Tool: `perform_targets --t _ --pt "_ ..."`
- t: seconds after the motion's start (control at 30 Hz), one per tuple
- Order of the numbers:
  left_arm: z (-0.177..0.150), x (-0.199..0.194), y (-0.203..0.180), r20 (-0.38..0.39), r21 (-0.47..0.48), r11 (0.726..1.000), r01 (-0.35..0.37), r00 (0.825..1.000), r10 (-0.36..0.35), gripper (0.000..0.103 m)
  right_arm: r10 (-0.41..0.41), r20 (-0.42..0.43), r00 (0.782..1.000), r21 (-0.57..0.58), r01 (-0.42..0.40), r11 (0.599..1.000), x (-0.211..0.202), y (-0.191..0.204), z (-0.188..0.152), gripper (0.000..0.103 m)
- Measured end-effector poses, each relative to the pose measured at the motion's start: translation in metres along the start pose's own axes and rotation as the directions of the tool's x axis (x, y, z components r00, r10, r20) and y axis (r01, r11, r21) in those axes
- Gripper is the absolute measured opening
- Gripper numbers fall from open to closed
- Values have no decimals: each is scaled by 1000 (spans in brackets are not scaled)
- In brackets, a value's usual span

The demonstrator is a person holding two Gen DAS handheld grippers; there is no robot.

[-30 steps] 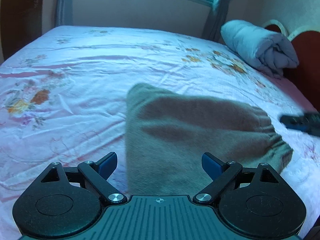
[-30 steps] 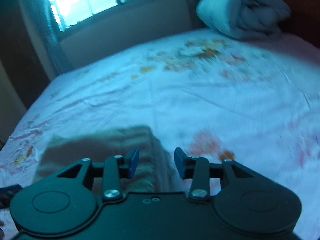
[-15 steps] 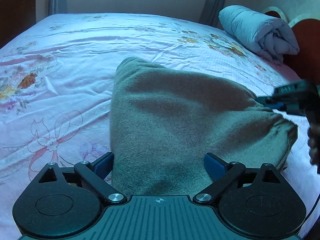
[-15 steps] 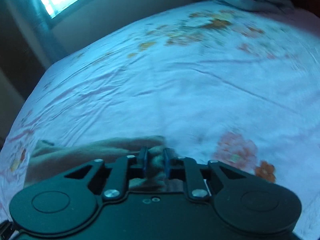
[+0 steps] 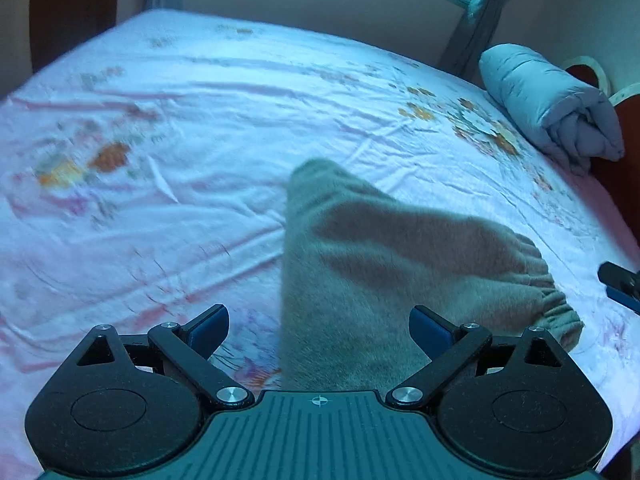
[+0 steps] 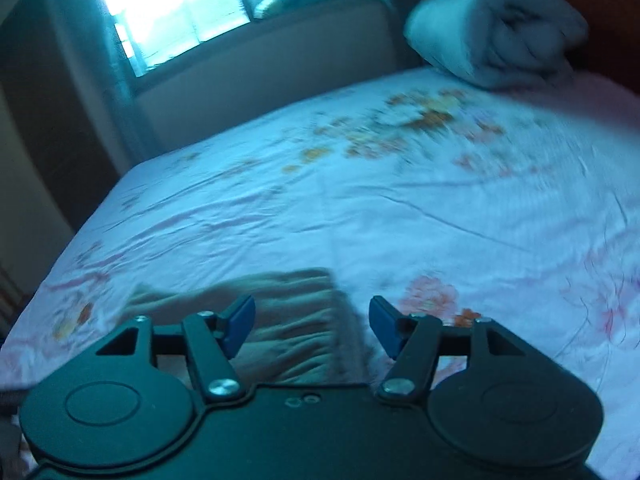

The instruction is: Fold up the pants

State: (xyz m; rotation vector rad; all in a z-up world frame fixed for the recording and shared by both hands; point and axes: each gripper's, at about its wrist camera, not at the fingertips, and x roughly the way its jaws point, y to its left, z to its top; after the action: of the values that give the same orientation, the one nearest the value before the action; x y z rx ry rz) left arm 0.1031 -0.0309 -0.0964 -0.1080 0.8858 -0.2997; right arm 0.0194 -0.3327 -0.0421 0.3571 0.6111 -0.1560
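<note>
Grey-brown fleece pants (image 5: 392, 264) lie folded on the flowered bed sheet (image 5: 200, 128), elastic waistband toward the right. My left gripper (image 5: 320, 330) hovers open above their near edge, its blue pads wide apart and clear of the cloth. In the right wrist view the gathered waistband of the pants (image 6: 292, 316) lies just below my right gripper (image 6: 312, 320). Its jaws are opening, and its blue pads stand apart and do not press the fabric. The right gripper's tip (image 5: 620, 286) also shows at the right edge of the left wrist view.
A rolled grey-blue quilt (image 5: 552, 104) sits at the head of the bed against a dark red headboard (image 5: 628, 160). A window (image 6: 180, 4) with curtains lies beyond the bed's far side. The sheet stretches wide to the left of the pants.
My right gripper pinched the waistband half a second ago, then let go and pulled back upward. The left gripper stayed open, dipped toward the pants and drew back again.
</note>
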Motion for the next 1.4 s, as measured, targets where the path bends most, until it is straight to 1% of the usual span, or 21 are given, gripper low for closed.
perform_targets --t 0.07,0.17,0.23,0.33,0.57,0.73,0.87,0.97,1.03,1.4 --pt "5 -14 -6 28 21 999 -24 999 24 98 2 2 1000 -36 -2 999 -7 18 -1 59" --pt "9 -40 -15 74 48 998 -47 996 44 103 7 -1 1000 -73 -7 997 -18 42 -5 59" --pt "9 -57 -22 105 80 994 -76 992 67 103 30 3 1000 -82 -29 996 -25 53 -6 60" --pt "8 -79 -31 129 125 985 -116 987 99 103 37 15 999 -107 -36 994 -38 69 -9 60" --pt "1 -124 -42 203 134 980 -145 972 116 103 35 70 997 -166 -23 986 -71 97 -16 62" --pt "0 -148 -46 241 133 982 -133 966 98 103 35 96 995 -183 -16 983 -87 105 -19 62" --pt "-1 -163 -46 274 129 982 -141 956 101 103 25 119 993 -172 -4 985 -99 107 -19 63" --pt "-2 -169 -45 288 125 982 -144 952 103 103 15 138 990 -188 11 982 -105 110 -19 64" --pt "-3 -170 -45 289 123 982 -145 952 104 103 6 145 989 -191 22 981 -107 111 -19 64" --pt "-4 -169 -44 285 112 983 -148 952 111 103 11 139 990 -180 15 984 -108 110 -22 65"
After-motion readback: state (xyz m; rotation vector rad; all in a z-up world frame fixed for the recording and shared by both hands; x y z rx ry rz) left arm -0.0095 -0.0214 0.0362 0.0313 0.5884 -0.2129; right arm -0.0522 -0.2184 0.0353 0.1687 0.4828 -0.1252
